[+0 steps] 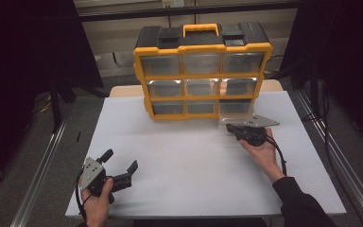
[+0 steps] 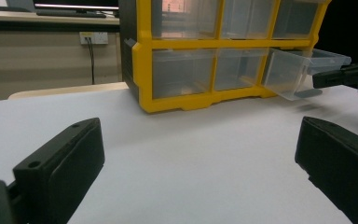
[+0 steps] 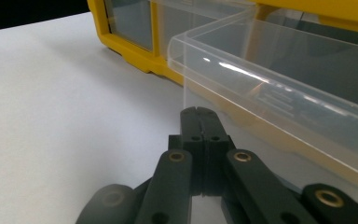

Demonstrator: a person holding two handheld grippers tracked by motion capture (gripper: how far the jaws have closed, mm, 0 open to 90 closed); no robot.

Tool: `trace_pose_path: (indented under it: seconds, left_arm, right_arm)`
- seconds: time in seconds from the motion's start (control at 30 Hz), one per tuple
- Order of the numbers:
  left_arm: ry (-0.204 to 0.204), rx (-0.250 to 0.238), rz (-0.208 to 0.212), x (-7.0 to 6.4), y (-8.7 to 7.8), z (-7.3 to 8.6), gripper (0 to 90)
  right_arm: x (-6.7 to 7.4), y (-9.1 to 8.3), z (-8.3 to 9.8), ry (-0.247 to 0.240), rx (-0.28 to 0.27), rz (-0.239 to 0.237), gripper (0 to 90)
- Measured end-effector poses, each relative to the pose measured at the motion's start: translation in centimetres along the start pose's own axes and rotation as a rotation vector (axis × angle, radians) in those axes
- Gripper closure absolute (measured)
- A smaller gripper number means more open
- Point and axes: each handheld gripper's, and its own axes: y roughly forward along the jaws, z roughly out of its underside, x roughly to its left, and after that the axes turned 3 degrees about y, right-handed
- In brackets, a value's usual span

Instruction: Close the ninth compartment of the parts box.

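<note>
While your right gripper (image 1: 230,126) sits in the middle right of the high view, its two jaws are pressed tight together, and they pinch the front wall of the clear drawer (image 1: 235,109). In the right gripper view the closed tips meet that clear wall right at the near corner of the drawer. The drawer is the bottom right one of the yellow drawer box (image 1: 202,71), and it sticks partway out of its slot. In the left gripper view the drawer shows in the upper right, tilted down a little at the front.

The yellow drawer box stands at the far end of the white bench (image 1: 189,161), in the upper middle of the high view. It has a black top and a yellow handle. All its other drawers are pushed in.

Your left gripper (image 1: 119,166) rests low on the bench in the lower left of the high view. Its jaws are spread wide, and nothing is between them. It is well apart from the box.
</note>
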Motion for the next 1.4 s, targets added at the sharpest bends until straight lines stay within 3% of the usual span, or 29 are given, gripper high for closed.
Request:
trace_pose_path:
  seconds: [0.2, 1.4]
  left_arm:
    - [0.004, 0.002, -0.001, 0.03, 0.0, 0.0, 1.5]
    - [0.002, -0.002, -0.007, 0.1, -0.03, 0.0, 1.5]
  right_arm:
    - [-0.15, 0.06, -0.01, -0.002, -0.01, 0.033, 90.0]
    - [-0.42, 0.63, -0.89, -0.011, -0.045, 0.053, 90.0]
